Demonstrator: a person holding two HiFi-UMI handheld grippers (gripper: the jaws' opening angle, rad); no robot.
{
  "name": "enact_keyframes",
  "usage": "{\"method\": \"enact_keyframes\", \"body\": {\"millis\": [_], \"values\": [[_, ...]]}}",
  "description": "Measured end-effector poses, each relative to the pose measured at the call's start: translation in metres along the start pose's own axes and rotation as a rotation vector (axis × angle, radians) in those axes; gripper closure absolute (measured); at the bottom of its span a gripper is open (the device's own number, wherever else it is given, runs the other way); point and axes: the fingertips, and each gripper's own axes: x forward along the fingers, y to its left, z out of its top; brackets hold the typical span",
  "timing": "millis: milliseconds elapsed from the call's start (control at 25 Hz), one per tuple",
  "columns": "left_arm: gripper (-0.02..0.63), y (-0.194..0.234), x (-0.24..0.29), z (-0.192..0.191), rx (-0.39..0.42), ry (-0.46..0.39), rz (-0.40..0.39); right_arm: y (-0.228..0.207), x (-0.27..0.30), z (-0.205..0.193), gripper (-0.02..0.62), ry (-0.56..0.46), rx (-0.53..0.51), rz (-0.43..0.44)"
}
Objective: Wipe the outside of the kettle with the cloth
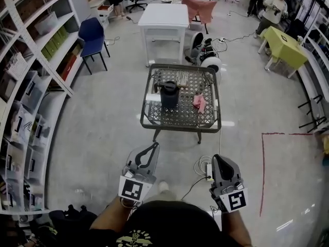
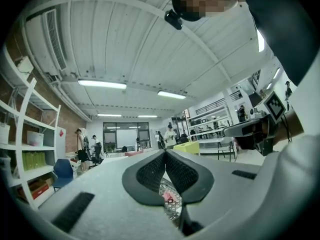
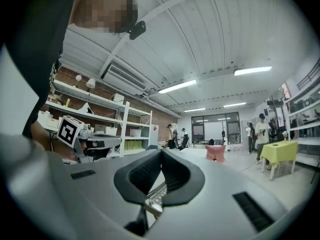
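Ahead on grey concrete floor, wire-mesh table (image 1: 180, 128) carrying dark kettle (image 1: 169, 95) at centre, pink cloth (image 1: 199, 103) just right of it, not touching. Farther off, white table (image 1: 164, 17); blue chair (image 1: 93, 35) far left; shelving (image 1: 31, 112) along left wall; yellow-green table (image 1: 285, 44) far right. Red tape line (image 1: 262, 174) on floor near right. Nearest, left gripper (image 1: 153, 146) and right gripper (image 1: 218, 159) well short of the wire-mesh table, jaws of both closed, nothing held.
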Motion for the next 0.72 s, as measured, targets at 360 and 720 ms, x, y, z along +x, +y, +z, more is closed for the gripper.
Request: {"method": "enact_keyframes", "body": {"millis": [360,720], "values": [[0.597,0.021,0.025,-0.002,-0.053,-0.016,-0.047,-0.01,0.024,0.004,0.584,0.051,-0.029,-0.048],[0.597,0.031,0.073,-0.018,-0.107,0.014,0.002,-0.063,0.037,-0.009,0.583,0.058,-0.026,-0.067]]}}
